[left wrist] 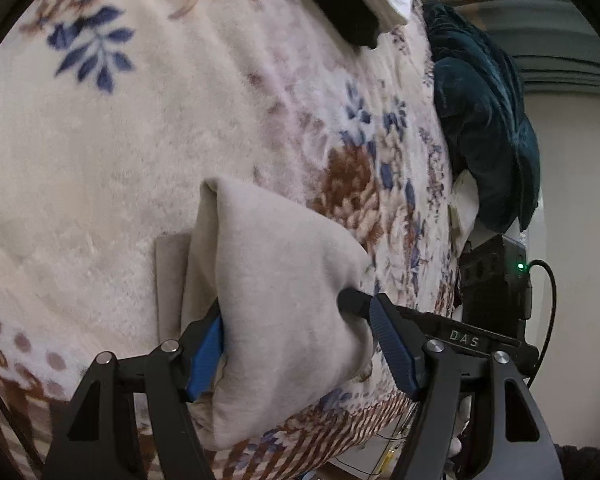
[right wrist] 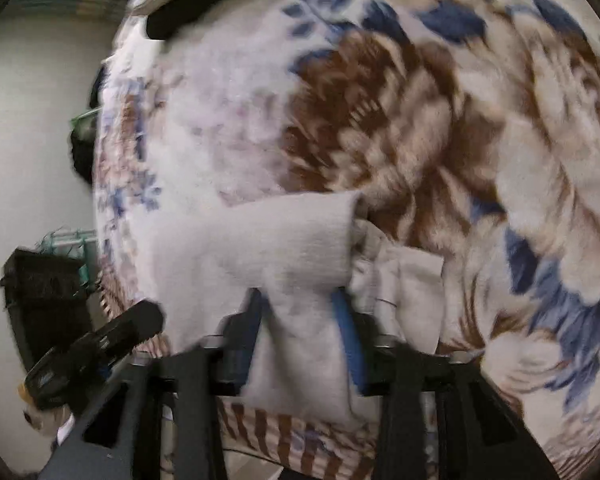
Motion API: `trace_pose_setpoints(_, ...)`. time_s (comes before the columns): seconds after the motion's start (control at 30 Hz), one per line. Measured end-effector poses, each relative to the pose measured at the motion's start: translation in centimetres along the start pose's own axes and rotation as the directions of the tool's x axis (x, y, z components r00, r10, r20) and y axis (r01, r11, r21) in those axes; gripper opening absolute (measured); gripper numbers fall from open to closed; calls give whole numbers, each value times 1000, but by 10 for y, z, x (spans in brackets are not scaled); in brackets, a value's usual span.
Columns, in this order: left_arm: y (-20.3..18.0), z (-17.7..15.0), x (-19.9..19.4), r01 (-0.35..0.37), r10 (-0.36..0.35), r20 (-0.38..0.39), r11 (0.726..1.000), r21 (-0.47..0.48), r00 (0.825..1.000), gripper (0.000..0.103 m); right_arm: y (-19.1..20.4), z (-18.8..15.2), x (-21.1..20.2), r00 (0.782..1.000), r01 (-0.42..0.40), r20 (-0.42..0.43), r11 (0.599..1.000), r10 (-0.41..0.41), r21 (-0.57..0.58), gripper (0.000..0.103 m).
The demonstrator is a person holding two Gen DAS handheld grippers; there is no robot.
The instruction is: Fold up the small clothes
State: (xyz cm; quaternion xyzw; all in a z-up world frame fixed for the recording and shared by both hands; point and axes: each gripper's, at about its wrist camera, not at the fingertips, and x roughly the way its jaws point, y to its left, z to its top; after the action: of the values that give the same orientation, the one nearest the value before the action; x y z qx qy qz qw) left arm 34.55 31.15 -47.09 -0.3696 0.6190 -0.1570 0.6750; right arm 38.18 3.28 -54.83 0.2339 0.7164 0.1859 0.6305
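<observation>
I have the grey cloth (left wrist: 276, 300) doubled over on the blanket (left wrist: 100, 160), lower centre. My left gripper (left wrist: 296, 344) has fingers apart around it; my right gripper (right wrist: 300, 332) is clamped on it. More folding likely remains.

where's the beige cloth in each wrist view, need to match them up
Left wrist view: the beige cloth sits lower centre, bunched between the left gripper fingers, which look spread around it.
Right wrist view: the beige cloth is lower centre, pinched by the right gripper; the picture is blurred.
Shared landmark: the floral blanket under the cloth, with a black bar-shaped object at its far edge.
</observation>
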Motion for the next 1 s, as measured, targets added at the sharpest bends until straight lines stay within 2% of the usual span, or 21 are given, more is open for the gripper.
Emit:
trace_pose_setpoints(0.03, 2, -1, 1, -2, 2, 0, 1000, -4, 1000, 67, -6, -1, 4, 998, -52, -17, 998, 53, 37, 14)
trace_pose_setpoints(0.07, 3, -2, 1, -1, 1, 2, 1000, -8, 1000, 67, -12, -2, 7, 992, -117, -33, 990, 120, 82, 12)
trace_pose_setpoints(0.1, 5, -2, 0, 1, -1, 5, 1000, -13, 1000, 67, -20, -3, 7, 975, -211, -38, 968, 218, 138, 11)
trace_pose_setpoints(0.13, 6, -2, -1, 7, -6, 7, 1000, -21, 1000, 67, -32, -6, 10, 925, -362, -35, 905, 379, 223, 11)
trace_pose_setpoints(0.17, 7, -2, -2, 14, -14, 6, 1000, -27, 1000, 67, -46, -10, 15, 859, -477, -33, 823, 510, 307, 11)
trace_pose_setpoints(0.2, 8, -3, -2, 23, -23, 3, 999, -31, 1000, 67, -53, -13, 14, 862, -475, -15, 817, 507, 327, 11)
trace_pose_setpoints(0.23, 9, -3, -3, 31, -31, 2, 999, -36, 1000, 67, -60, -14, 4, 901, -418, 16, 858, 433, 299, 13)
trace_pose_setpoints(0.27, 9, -3, -4, 33, -33, 2, 999, -37, 999, 67, -62, -14, -3, 916, -394, 35, 878, 400, 273, 14)
trace_pose_setpoints(0.33, 6, -4, -4, 14, -14, -1, 1000, -19, 1000, 67, -59, -16, -21, 937, -347, 41, 910, 347, 225, 31)
trace_pose_setpoints(0.4, 5, -5, -3, -2, 2, 1, 1000, -3, 1000, 67, -45, -17, -36, 974, -220, 77, 967, 211, 133, 38)
trace_pose_setpoints(0.47, 6, -6, 0, -3, 3, 0, 1000, -4, 1000, 67, -33, -16, -41, 986, -146, 90, 988, 141, 55, 51)
trace_pose_setpoints(0.53, 7, -6, 1, -3, 3, 4, 1000, -10, 1000, 67, -17, -14, -30, 995, -74, 69, 997, 75, -18, 74)
trace_pose_setpoints(0.63, 8, -6, 3, 1, -1, 6, 1000, -8, 1000, 67, -8, -9, -7, 998, 59, 26, 993, -57, -105, 74)
trace_pose_setpoints(0.7, 10, -5, 6, -5, 5, 6, 1000, -8, 1000, 67, -3, -8, 3, 995, 95, 24, 985, -92, -146, 75)
trace_pose_setpoints(0.77, 12, -4, 8, 3, -3, 10, 1000, -9, 1000, 67, -5, -5, 9, 998, 65, 28, 990, -62, -128, 76)
trace_pose_setpoints(0.8, 12, -4, 9, 3, -3, 11, 1000, -11, 1000, 67, -9, -4, 9, 999, 30, 28, 994, -27, -106, 70)
trace_pose_setpoints(0.83, 12, -3, 9, 5, -5, 10, 1000, -8, 1000, 67, -11, -4, 11, 1000, 11, 27, 995, -9, -95, 53)
trace_pose_setpoints(0.9, 9, -4, 9, 6, -6, 12, 1000, 2, 1000, 67, -22, -5, 10, 997, -77, 5, 997, 77, -27, 31)
trace_pose_setpoints(0.93, 7, -4, 9, 14, -14, 11, 1000, 6, 1000, 67, -30, -7, 6, 989, -145, 6, 989, 145, 25, 24)
trace_pose_setpoints(0.97, 5, -5, 10, 26, -26, 9, 1000, 7, 1000, 67, -43, -12, 1, 970, -241, -3, 968, 242, 76, 22)
trace_pose_setpoints(1.0, 3, -6, 10, 38, -38, 8, 999, 6, 999, 67, -55, -18, -2, 937, -346, -4, 927, 350, 145, 21)
